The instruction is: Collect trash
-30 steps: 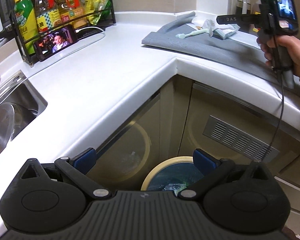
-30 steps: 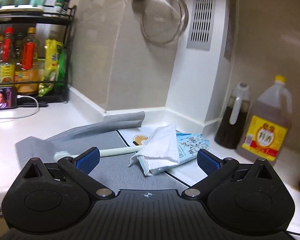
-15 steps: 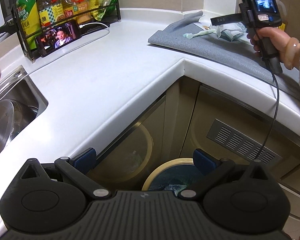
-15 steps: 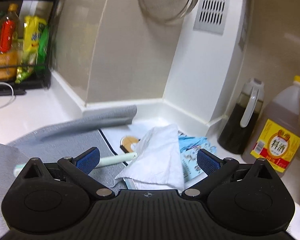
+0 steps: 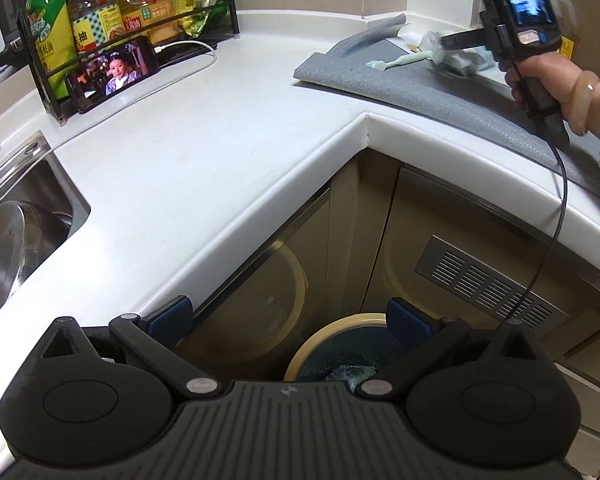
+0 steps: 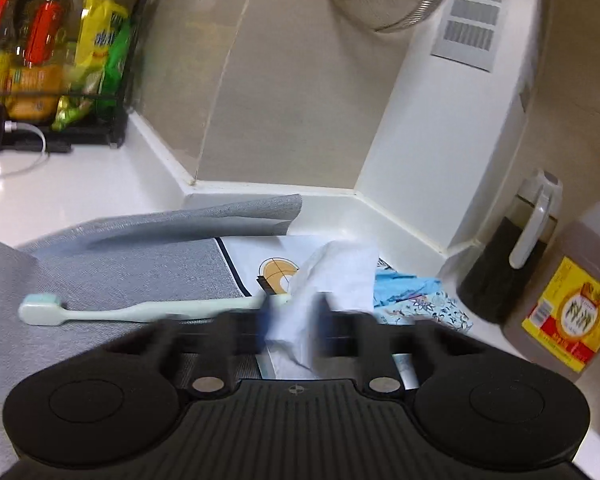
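1. The right gripper [image 6: 294,320] has its fingers closed narrow on a white tissue [image 6: 332,276], which bulges up between the blurred blue pads.
2. The tissue lies at the far corner of the tabletop [image 5: 172,152], on top of a blue patterned packet [image 6: 416,300] and a white sheet with an orange mark [image 6: 276,268].
3. A pale green toothbrush [image 6: 100,312] lies on the grey mat [image 6: 120,276] just left of the tissue, head pointing left.
4. A dark jug [image 6: 512,256] and an oil bottle [image 6: 568,300] stand near, to the right.
5. The left gripper [image 5: 288,316] has its fingers wide apart with nothing between them, hanging over a bin [image 5: 324,336] on the floor below the tabletop edge.
6. In the left wrist view, a hand [image 5: 548,80] holds the right gripper's handle over the mat.
7. A phone [image 5: 112,72] leans against a rack of bottles [image 5: 100,20] beside the sink [image 5: 32,184].
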Tool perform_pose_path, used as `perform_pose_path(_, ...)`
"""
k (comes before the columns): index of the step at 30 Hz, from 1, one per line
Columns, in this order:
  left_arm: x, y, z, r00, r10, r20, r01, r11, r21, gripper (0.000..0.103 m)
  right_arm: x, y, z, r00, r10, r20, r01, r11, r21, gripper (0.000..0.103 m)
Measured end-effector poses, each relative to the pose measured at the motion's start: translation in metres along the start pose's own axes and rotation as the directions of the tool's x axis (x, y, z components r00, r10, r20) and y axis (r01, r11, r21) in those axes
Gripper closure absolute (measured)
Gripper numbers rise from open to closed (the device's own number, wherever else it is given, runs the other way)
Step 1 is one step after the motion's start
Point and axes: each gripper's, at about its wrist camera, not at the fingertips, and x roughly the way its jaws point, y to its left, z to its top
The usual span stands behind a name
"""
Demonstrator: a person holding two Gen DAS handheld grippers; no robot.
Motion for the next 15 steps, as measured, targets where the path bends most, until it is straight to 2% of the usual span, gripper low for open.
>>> perform_pose_path(4, -0.002, -0.007, 0.008, 1.000, -0.006, 0.011, 0.006, 1.000, 0.024, 0.000, -0.035, -0.020, -0.005, 0.996, -0.036, 0.082, 0.028, 0.995, 0.098, 0.098)
perform_pose_path(8, -0.004, -0.023, 0.028, 0.998, -0.025, 0.050, 0.022, 0.998, 0.063, 0.000, -0.086, -0.058, -0.020, 0.989, -0.071, 0.130, 0.035, 0.964, 0.264, 0.098)
perform_pose_path(10, -0.004, -0.035, 0.044, 0.996, -0.050, 0.077, 0.044, 0.996, 0.082, 0.000, -0.103, -0.078, -0.033, 0.990, -0.107, 0.093, 0.072, 0.944, 0.323, 0.098)
perform_pose_path(12, -0.003, -0.050, 0.063, 0.990, -0.088, 0.111, 0.077, 0.992, 0.102, 0.000, -0.112, -0.098, -0.048, 0.989, -0.148, 0.016, 0.131, 0.917, 0.378, 0.098)
perform_pose_path(15, 0.003, -0.077, 0.098, 0.976, -0.143, 0.166, 0.122, 0.984, 0.130, 0.000, -0.116, -0.122, -0.069, 0.975, -0.207, -0.075, 0.219, 0.879, 0.423, 0.096)
